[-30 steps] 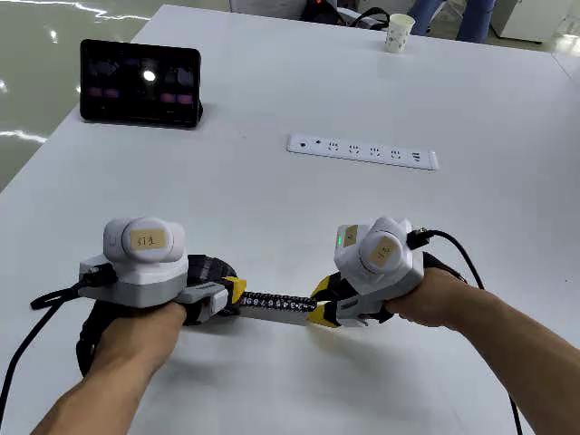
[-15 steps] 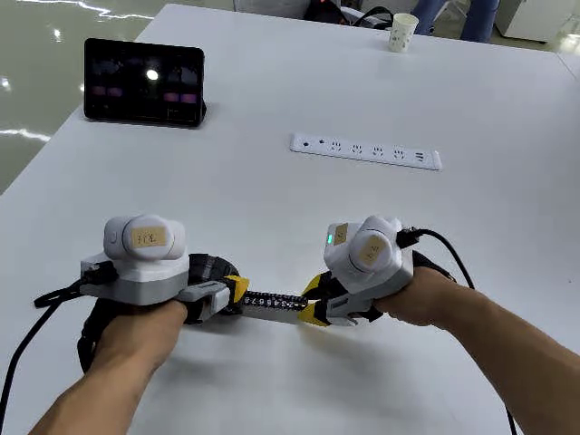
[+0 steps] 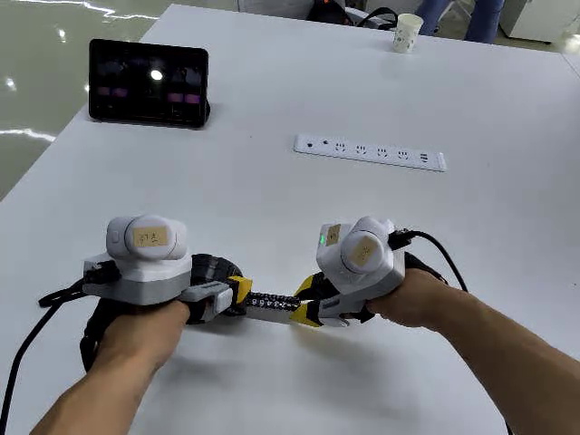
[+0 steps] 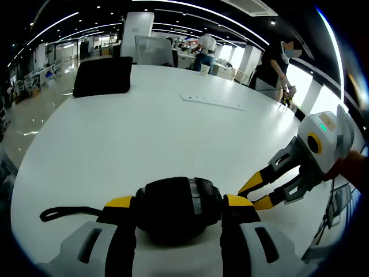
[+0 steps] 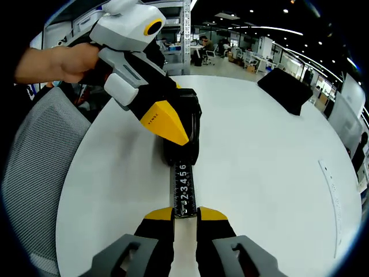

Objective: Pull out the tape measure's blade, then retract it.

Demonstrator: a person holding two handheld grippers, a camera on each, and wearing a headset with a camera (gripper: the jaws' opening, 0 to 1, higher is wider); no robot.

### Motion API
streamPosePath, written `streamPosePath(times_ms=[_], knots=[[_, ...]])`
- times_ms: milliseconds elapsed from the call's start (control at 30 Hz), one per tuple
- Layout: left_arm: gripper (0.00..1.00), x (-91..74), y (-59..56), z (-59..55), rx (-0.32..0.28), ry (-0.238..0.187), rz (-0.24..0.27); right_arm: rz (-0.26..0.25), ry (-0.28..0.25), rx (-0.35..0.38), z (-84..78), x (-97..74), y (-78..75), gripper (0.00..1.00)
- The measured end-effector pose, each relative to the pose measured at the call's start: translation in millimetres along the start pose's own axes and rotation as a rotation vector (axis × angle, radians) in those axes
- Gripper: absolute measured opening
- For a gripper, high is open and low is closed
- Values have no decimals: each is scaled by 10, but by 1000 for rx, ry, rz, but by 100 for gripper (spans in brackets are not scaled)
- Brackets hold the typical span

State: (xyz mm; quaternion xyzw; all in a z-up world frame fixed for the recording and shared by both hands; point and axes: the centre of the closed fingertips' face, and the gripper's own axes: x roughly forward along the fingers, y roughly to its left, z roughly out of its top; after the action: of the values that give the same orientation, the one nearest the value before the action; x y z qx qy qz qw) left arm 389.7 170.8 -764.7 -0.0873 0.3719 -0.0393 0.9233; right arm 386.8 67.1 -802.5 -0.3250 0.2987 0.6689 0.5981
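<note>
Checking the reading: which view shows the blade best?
Right gripper view: the blade runs from the case to the right gripper, numerals legible. Head view gives a short blurry strip; in the left gripper view the case covers it.

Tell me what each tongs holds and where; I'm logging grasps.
Left tongs clamp the tape measure's case by its sides; right tongs pinch the blade at its end.

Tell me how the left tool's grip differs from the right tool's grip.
The left tool clamps the tape measure's black case; the right tool pinches the blade near its end. The left tool's jaws stand wide apart around the case; the right tool's jaws nearly meet. Both have yellow jaw tips and white bodies.
</note>
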Motion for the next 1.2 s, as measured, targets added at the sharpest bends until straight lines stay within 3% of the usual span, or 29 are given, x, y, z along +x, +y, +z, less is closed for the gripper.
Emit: streamPosePath(times_ms=[1200], knots=[[54,-19,-12,-3,-11,13,-12,9,-41,-13,295,257,10,11]])
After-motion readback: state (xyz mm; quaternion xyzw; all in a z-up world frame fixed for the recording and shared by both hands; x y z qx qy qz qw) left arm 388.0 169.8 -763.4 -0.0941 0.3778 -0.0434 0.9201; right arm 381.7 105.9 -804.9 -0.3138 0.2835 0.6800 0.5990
